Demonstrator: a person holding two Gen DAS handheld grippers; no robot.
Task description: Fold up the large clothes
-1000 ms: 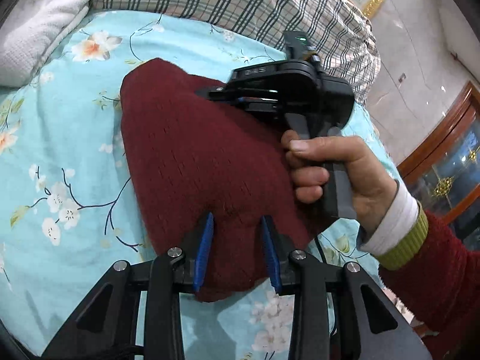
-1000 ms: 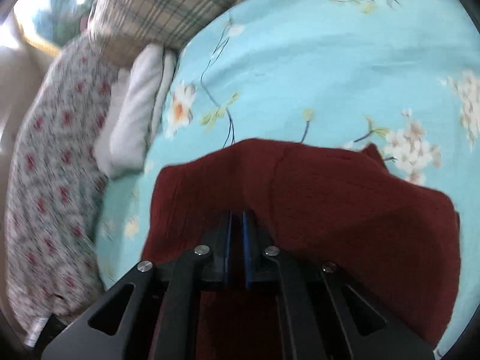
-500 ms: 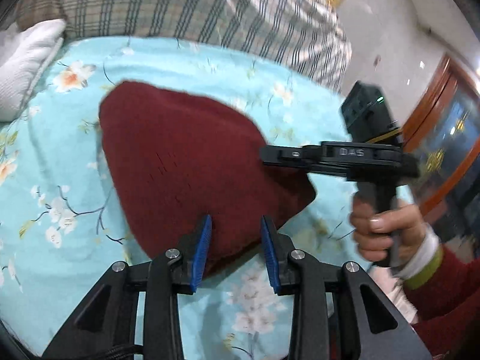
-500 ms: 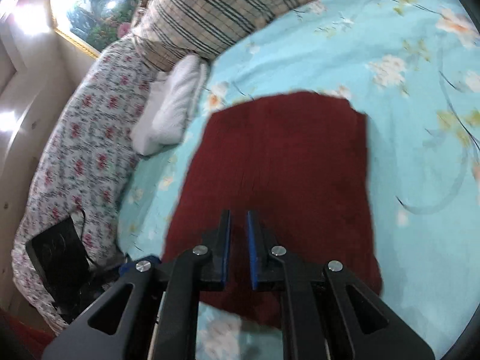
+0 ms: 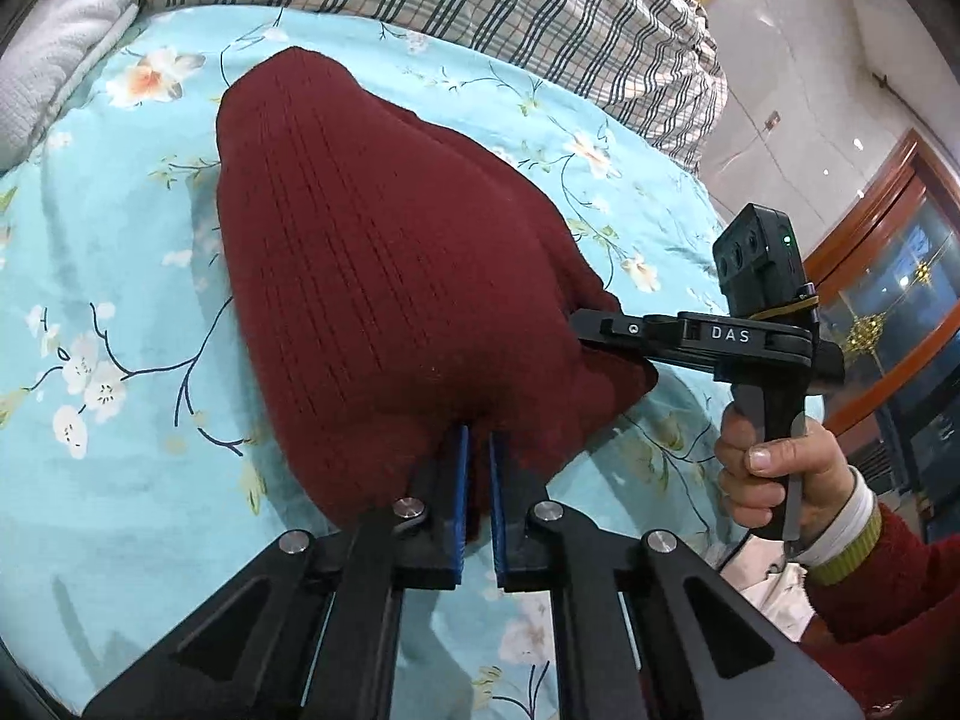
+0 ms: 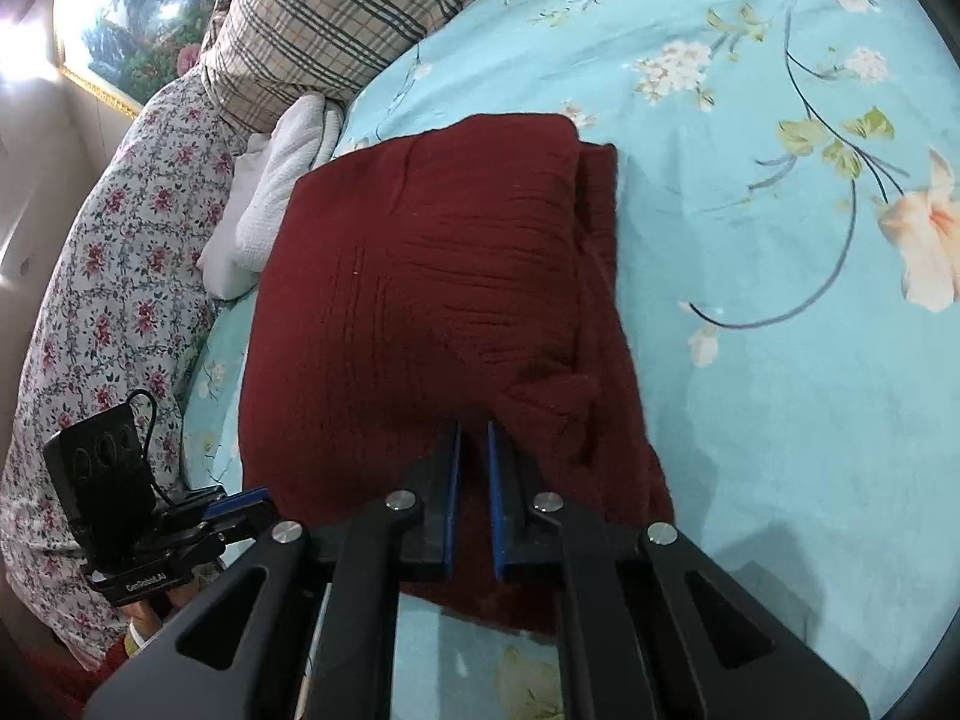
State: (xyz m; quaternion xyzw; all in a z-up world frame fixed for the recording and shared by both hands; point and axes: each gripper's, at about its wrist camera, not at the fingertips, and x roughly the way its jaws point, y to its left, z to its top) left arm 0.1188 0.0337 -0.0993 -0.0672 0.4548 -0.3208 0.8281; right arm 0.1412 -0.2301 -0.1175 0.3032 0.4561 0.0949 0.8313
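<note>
so the dark red knit sweater (image 5: 384, 276) sits on the bed (image 5: 120, 276), already folded down into a thick bundle on the floral sheet; the left gripper (image 5: 475, 468) has just been closing and now its jaws pinch the near hem of the bundle, fabric clearly squeezed between the blue pads; over to the right, the right gripper (image 6: 474, 462) is clamped on the near edge at its own corner, jaws nearly together with knit bunched between them; if the plan is another fold, I'd lift both corners evenly and carry them toward the far edge together, since a chunky knit like this probably sags in the middle and slides if one side leads; watch the loose layer sticking out along the right side in the right wrist view, it looks like it could flop open; room-wise, the white towel (image 6: 276, 180) touches or nearly touches the bundle's far-left corner and the plaid pillow (image 6: 336, 18) sits beyond it, so that end is tight; the right side of the bed is wide open sheet.
</note>
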